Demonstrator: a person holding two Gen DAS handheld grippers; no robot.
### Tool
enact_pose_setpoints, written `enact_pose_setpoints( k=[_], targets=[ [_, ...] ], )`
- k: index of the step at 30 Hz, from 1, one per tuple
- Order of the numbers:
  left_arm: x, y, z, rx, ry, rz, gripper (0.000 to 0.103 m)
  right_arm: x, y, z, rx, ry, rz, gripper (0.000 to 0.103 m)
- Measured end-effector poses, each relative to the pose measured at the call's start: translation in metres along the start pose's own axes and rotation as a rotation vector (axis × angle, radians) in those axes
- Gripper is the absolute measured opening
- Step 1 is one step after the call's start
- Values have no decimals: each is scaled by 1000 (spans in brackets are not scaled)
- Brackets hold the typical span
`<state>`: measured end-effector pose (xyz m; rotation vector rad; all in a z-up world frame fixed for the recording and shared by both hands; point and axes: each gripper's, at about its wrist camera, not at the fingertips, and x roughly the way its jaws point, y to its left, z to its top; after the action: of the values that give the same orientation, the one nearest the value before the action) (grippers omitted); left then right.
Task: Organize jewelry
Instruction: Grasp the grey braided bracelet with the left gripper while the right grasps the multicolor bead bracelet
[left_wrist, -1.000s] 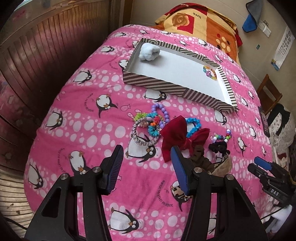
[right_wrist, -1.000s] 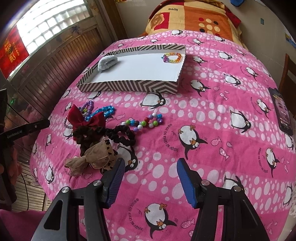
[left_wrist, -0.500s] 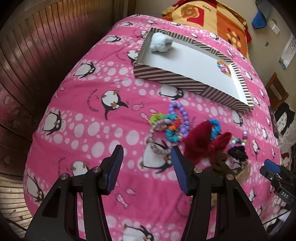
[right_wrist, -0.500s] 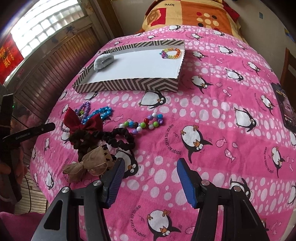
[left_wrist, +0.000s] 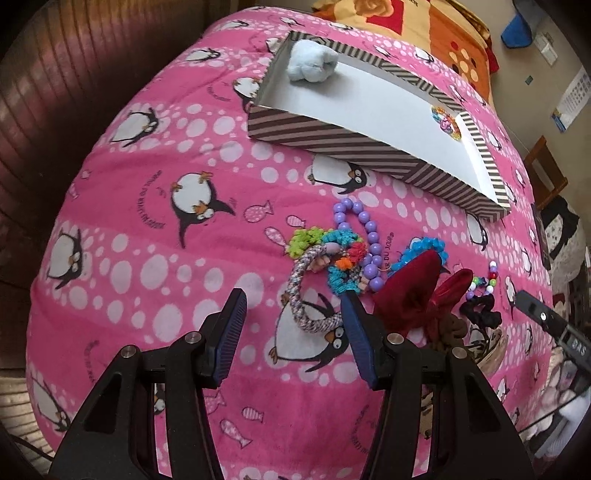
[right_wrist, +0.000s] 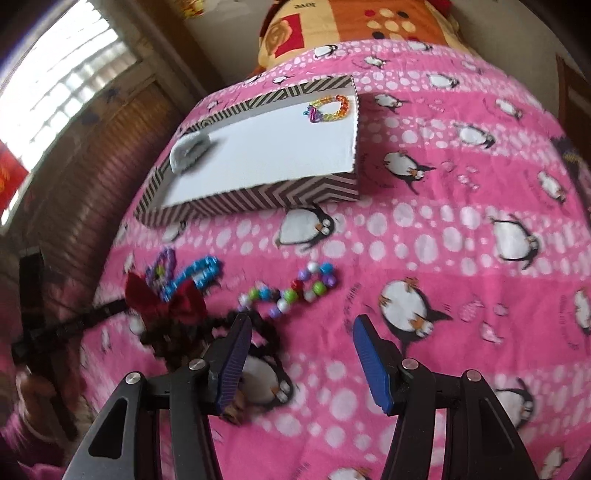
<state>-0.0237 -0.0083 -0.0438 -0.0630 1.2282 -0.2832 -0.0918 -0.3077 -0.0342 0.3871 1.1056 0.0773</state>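
You are holding the left gripper (left_wrist: 291, 314) low in the frame, jaws spread wide and gripping nothing, with the braided bracelet (left_wrist: 301, 291) lying between its fingers on the pink penguin blanket (left_wrist: 155, 236). Your right gripper (right_wrist: 301, 339) is also gaping empty at the bottom of its view; the black scrunchie (right_wrist: 266, 332) is lying by its left finger. Just above sit the multicoloured bead bracelet (right_wrist: 291, 291) and red bow (right_wrist: 166, 299). Farther up, the striped tray (right_wrist: 266, 194) is holding a rainbow bracelet (right_wrist: 328, 107).
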Motion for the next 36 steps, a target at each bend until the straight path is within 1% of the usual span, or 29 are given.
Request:
enact_pose_setpoints(
  k=[2,3,4,5,6,7,8,9,10,11,12,18,26,32,36],
  targets=[
    [3,-1,1,12,1,-6,52,10,5,5,-5,3,-16,52],
    [4,-2,1,15,1,-7,51,14,5,7,-1,4,-25,48],
    [5,-2,2,20,0,-11,47,20,3,9,11,8,-22,44],
    [7,-1,3,19,5,-18,44,27,-1,12,40,18,-2,43],
    [8,-1,4,17,9,-22,36,34,-5,14,64,27,12,41],
    [10,0,5,15,17,-30,30,38,-8,15,78,33,18,36],
    [12,1,5,15,24,-37,26,44,-10,16,84,37,19,32],
    [14,1,6,16,26,-36,19,46,-11,16,79,33,14,22],
    [15,2,7,17,24,-31,13,46,-10,16,68,20,12,19],
    [14,3,7,15,18,-27,11,45,-9,17,60,19,7,16],
    [12,4,7,12,11,-29,9,44,-9,16,53,17,4,9],
    [-9,9,9,-2,-20,-58,7,13,2,20,-21,-53,14,8],
    [-56,10,17,-2,-112,-78,6,-27,4,27,-42,-132,48,8],
    [-81,10,22,-4,-171,-67,6,-45,4,34,-45,-168,87,8],
    [-86,6,27,9,-184,-46,6,-52,9,40,-57,-182,100,8]
  ],
)
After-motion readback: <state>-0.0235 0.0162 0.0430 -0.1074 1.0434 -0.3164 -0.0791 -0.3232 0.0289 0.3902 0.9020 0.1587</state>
